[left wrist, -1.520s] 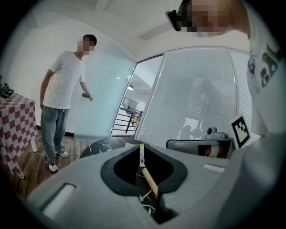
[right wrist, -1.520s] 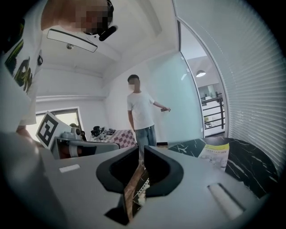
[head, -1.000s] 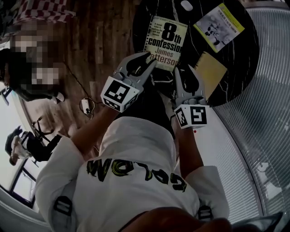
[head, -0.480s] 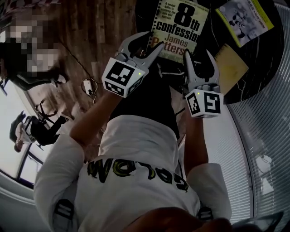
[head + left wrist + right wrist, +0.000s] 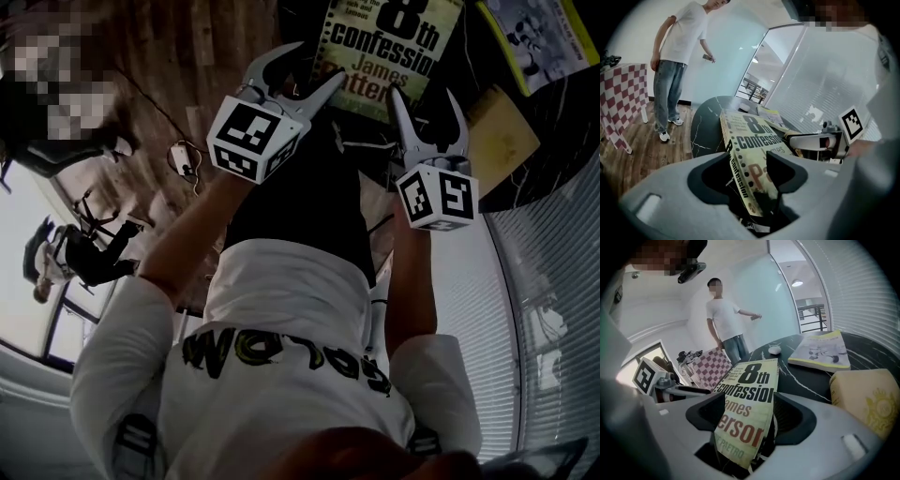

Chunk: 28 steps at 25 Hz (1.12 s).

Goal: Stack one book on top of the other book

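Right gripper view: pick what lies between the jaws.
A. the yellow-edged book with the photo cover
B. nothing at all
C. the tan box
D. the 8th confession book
D: the 8th confession book lies between the jaws of the right gripper, which have just been opening and stand apart without pressing on it.

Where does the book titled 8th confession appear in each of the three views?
Head view: the 8th confession book is at the top centre, cut off by the upper edge.
Left gripper view: the book runs from the centre down to the bottom, spine showing on its left.
Right gripper view: the book fills the lower centre, cover up.
Shared landmark: the yellow-edged book lying beyond it.
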Tool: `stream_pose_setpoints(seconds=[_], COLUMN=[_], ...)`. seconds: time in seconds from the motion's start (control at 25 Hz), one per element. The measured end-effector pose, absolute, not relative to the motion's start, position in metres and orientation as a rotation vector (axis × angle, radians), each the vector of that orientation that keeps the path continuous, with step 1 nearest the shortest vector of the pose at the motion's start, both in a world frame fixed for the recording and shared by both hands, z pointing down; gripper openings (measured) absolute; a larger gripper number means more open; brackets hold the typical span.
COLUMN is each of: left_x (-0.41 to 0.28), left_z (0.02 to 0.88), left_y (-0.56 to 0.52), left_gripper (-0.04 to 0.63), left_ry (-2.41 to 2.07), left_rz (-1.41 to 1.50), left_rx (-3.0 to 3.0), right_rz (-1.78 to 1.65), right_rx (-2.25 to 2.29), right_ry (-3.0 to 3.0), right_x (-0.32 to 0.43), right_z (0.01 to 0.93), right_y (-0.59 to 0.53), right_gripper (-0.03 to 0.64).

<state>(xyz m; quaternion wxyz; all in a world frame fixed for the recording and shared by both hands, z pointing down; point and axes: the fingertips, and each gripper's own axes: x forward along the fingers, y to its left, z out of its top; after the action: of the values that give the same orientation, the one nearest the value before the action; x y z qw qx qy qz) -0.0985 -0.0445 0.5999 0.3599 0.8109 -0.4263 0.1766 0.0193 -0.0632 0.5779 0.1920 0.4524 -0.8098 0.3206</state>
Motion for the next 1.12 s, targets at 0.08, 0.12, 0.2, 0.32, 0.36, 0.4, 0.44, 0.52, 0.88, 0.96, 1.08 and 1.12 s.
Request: stream_pose_setpoints(seconds=[0.08, 0.12, 0.2, 0.32, 0.36, 0.4, 0.44, 0.52, 0.88, 0.96, 1.08, 1.12], left_x=[-0.097, -0.096, -0.095, -0.094, -0.093, -0.092, -0.091, -0.090, -0.090, -0.088, -0.085, -0.086], left_z=[0.604, 0.605, 0.609, 0.612, 0.613, 0.614, 0.615, 0.616, 0.613, 0.611, 0.602, 0.599], left_y=[-0.046, -0.047, -0.047, -0.048, -0.048, -0.048, -0.048, -0.049, -0.049, -0.047, -0.045, -0.047], left_gripper=[0.242, 0.243, 0.244, 0.245, 0.245, 0.245, 0.244, 0.244, 0.241, 0.239, 0.239, 0.239], left_ry=[-1.090, -1.086, -1.080, -1.078, -1.076, -1.072, -1.068, -1.064, -1.083, -1.084, -1.090, -1.094], left_rz=[0.456, 0.455, 0.454, 0.460, 0.458, 0.452, 0.445, 0.441, 0.463, 0.470, 0.472, 0.471], left_rx=[2.092, 2.089, 2.082, 2.076, 2.075, 2.074, 2.074, 2.079, 2.068, 2.061, 2.067, 2.070], right_rz=[0.926, 0.939, 0.955, 0.968, 0.975, 0.984, 0.993, 1.013, 1.021, 1.018, 1.003, 0.999], right_rx=[1.263, 1.259, 1.253, 1.243, 1.239, 1.235, 1.232, 1.235, 1.260, 1.263, 1.272, 1.277], right_ry=[-2.264, -2.261, -2.253, -2.244, -2.240, -2.235, -2.232, -2.229, -2.217, -2.212, -2.218, -2.223], right_x=[0.018, 0.017, 0.016, 0.014, 0.014, 0.014, 0.013, 0.012, 0.014, 0.016, 0.019, 0.018], right_z=[0.585, 0.588, 0.594, 0.601, 0.604, 0.606, 0.610, 0.614, 0.611, 0.609, 0.599, 0.596], right_y=[-0.064, -0.064, -0.064, -0.064, -0.063, -0.062, -0.062, -0.060, -0.060, -0.058, -0.056, -0.057], right_gripper=[0.331, 0.331, 0.331, 0.331, 0.331, 0.330, 0.330, 0.306, 0.282, 0.279, 0.278, 0.278])
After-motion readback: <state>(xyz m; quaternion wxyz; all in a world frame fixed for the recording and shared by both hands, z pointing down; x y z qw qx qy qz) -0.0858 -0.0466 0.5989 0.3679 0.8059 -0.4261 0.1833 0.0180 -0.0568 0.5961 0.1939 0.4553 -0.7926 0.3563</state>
